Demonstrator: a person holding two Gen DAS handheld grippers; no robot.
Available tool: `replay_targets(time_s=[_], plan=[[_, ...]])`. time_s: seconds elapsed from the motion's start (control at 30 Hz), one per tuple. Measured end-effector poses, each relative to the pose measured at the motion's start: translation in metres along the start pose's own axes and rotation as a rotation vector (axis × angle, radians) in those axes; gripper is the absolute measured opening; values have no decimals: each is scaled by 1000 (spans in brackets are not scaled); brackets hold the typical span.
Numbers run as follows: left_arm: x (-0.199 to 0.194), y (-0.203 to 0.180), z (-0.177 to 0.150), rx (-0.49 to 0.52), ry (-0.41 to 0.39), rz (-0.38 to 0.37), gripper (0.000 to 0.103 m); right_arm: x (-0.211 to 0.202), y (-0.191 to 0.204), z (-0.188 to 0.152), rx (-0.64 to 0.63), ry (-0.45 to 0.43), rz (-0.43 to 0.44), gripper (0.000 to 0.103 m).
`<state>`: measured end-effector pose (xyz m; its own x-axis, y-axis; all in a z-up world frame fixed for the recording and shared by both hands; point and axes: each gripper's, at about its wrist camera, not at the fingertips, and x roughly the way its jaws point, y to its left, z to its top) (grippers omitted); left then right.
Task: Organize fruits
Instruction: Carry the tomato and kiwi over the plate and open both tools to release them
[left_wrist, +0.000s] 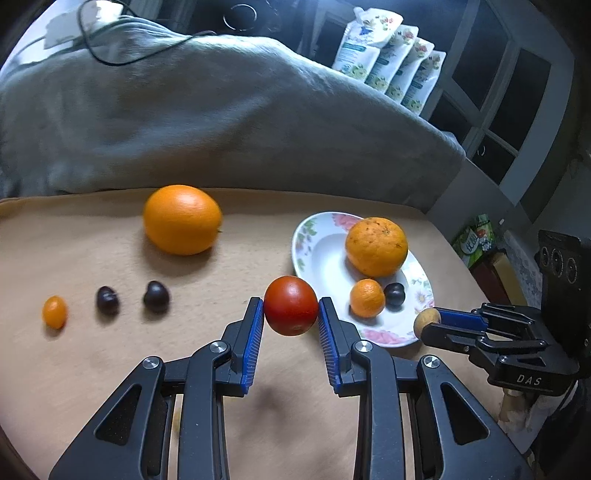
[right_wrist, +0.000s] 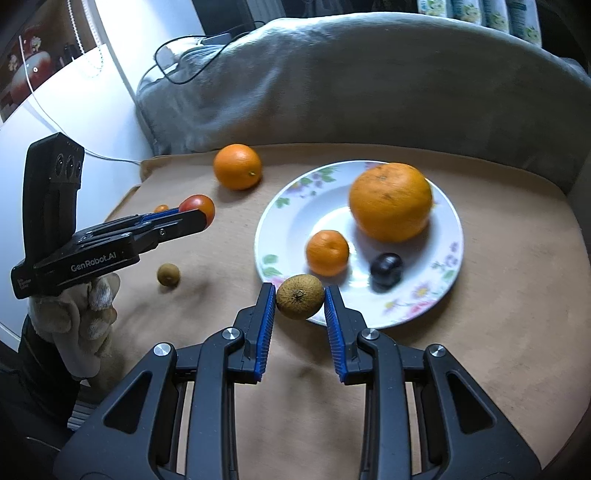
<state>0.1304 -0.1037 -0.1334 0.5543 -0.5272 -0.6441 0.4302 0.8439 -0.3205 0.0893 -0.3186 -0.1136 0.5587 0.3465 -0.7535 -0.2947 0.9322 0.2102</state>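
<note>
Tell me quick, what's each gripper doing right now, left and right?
Left gripper: closed on the red tomato, lifted off the table.
Right gripper: closed on the small brown fruit, at the plate rim.

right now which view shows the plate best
The right wrist view: the whole plate shows, rim nearly all around, with two oranges and a dark fruit on it. The left wrist view shows it smaller, tilted, its near rim partly hidden by the tomato.
</note>
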Motion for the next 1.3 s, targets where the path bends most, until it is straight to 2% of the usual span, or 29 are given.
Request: replay_targets(time_s=[0.57, 1.07, 1.1, 1.13, 1.17, 1.23, 1.3], plan=[[30, -28, 15, 48, 39, -14, 29, 0, -20, -1, 19, -3, -26, 29], [42, -39, 18, 90, 69, 3, 29, 6, -17, 1, -3, 2, -49, 29], [42, -38, 18, 90, 69, 5, 32, 6, -17, 1, -5, 2, -50, 29], [44, -40, 19, 90, 69, 5, 35, 5, -16, 2, -7, 0, -53, 36], [44, -40, 20, 88, 68, 3, 41, 5, -15, 2, -9, -4, -54, 49], [42, -40, 20, 88, 62, 1, 43, 2, -13, 2, -17, -18, -59, 60], [41, -40, 21, 89, 59, 4, 50, 1, -12, 2, -24, -23, -60, 60]])
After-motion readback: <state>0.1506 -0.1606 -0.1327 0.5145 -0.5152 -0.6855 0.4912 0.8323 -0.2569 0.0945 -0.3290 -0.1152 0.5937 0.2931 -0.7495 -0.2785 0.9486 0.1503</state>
